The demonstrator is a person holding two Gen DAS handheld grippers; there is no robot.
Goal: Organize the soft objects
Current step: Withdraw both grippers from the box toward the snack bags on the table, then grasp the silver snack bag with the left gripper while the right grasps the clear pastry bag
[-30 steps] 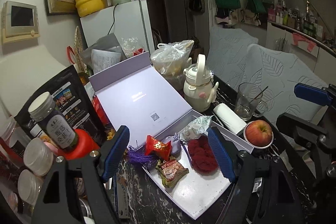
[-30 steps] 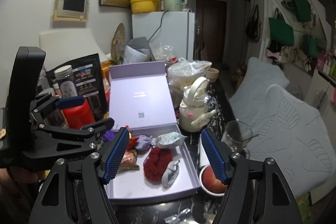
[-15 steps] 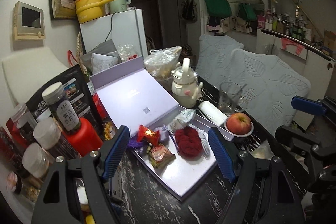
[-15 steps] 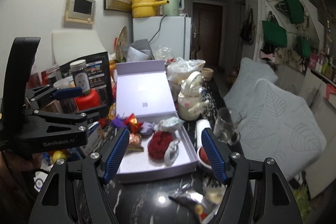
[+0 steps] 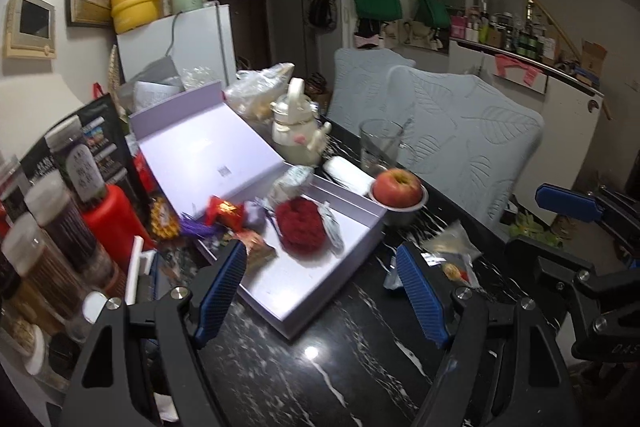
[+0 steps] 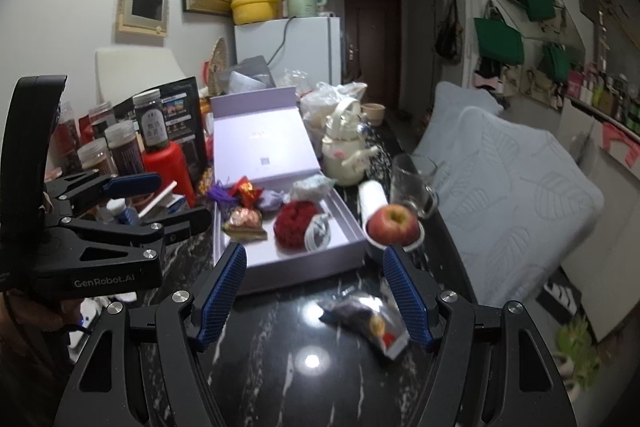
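Observation:
An open lilac box lies on the black marble table, its lid leaning back. Inside sit a red fluffy ball, a coiled white cable, a pale crumpled pouch, a lilac sachet and a snack packet. A red ornament with a purple tassel hangs over the box's left edge. My left gripper is open, held back from the box. My right gripper is open, empty, above a foil packet.
An apple in a small bowl, a white roll, a glass mug and a cream teapot stand right of the box. Jars and a red bottle crowd the left. Pale cushioned chairs line the table's right side.
Both grippers have pulled back from the box, which now looks smaller and farther. The foil packet and more bare table have come into view. The jaws keep the same gap.

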